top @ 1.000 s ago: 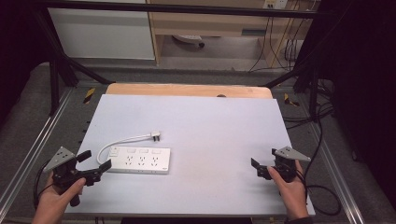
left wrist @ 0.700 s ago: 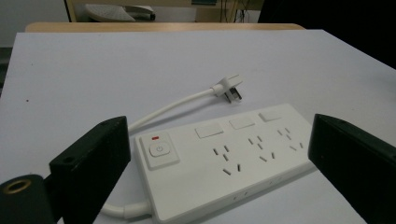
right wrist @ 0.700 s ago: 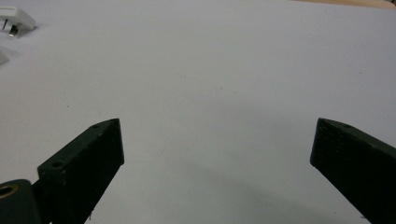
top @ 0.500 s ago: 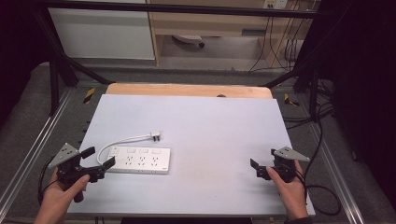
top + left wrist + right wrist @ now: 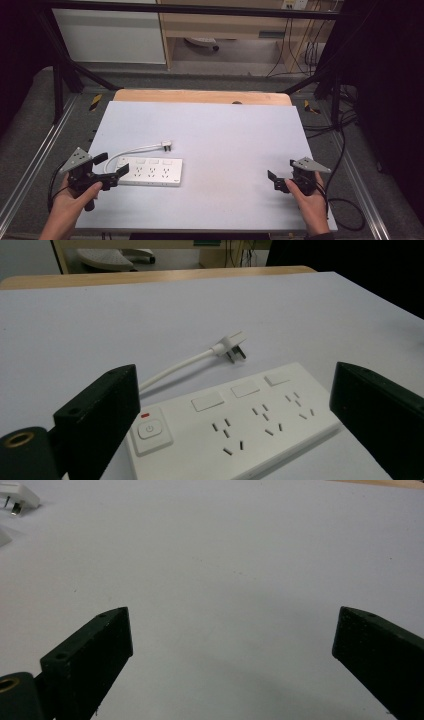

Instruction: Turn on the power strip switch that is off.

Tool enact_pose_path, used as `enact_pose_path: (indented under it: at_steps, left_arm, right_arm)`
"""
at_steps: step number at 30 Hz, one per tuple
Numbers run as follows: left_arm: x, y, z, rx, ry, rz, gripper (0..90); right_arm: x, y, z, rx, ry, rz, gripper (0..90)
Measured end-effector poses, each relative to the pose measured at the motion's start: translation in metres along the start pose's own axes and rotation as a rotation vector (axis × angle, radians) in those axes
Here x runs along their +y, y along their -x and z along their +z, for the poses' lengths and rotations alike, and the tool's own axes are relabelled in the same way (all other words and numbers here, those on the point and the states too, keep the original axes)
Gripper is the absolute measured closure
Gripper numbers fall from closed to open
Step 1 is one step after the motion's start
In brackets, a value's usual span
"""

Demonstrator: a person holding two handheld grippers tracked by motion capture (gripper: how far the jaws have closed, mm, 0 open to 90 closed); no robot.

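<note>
left gripper (image 5: 111, 167) fingers wide, seemingly not touching power strip (image 5: 150, 171).

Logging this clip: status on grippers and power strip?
Left gripper open, jaws at the power strip's switch end. Right gripper open, holding nothing. Strip flat on table, plug loose beside it. Nothing in the way.

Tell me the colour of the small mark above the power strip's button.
Red, on the white power strip; clearest in the left gripper view.

White power strip (image 5: 150, 171) with a red mark by its switch, white plug (image 5: 166, 145) at 1 o'clock; pale grey table (image 5: 225, 135); black tongs (image 5: 112, 170)
</note>
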State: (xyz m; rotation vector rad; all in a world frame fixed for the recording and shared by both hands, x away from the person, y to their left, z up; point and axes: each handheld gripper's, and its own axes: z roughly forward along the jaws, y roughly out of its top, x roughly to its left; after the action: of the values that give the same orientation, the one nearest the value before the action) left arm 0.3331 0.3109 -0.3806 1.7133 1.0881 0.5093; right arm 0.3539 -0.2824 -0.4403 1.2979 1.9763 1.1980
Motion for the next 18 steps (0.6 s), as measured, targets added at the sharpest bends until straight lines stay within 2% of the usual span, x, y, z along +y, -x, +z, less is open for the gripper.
enact_pose_path:
  at_steps: [11,12,18]
  left_arm:
    - [0.012,0.014,0.023,-0.033,-0.033,0.047,5.9]
    - [0.014,0.017,0.029,-0.044,-0.039,0.052,5.9]
    - [0.018,0.024,0.039,-0.057,-0.047,0.061,6.0]
  right_arm:
    - [0.0,0.0,0.0,0.005,0.001,0.003,3.3]
    - [0.0,0.0,0.0,0.005,0.0,0.002,3.3]
    - [0.0,0.0,-0.001,0.004,0.003,-0.003,3.3]
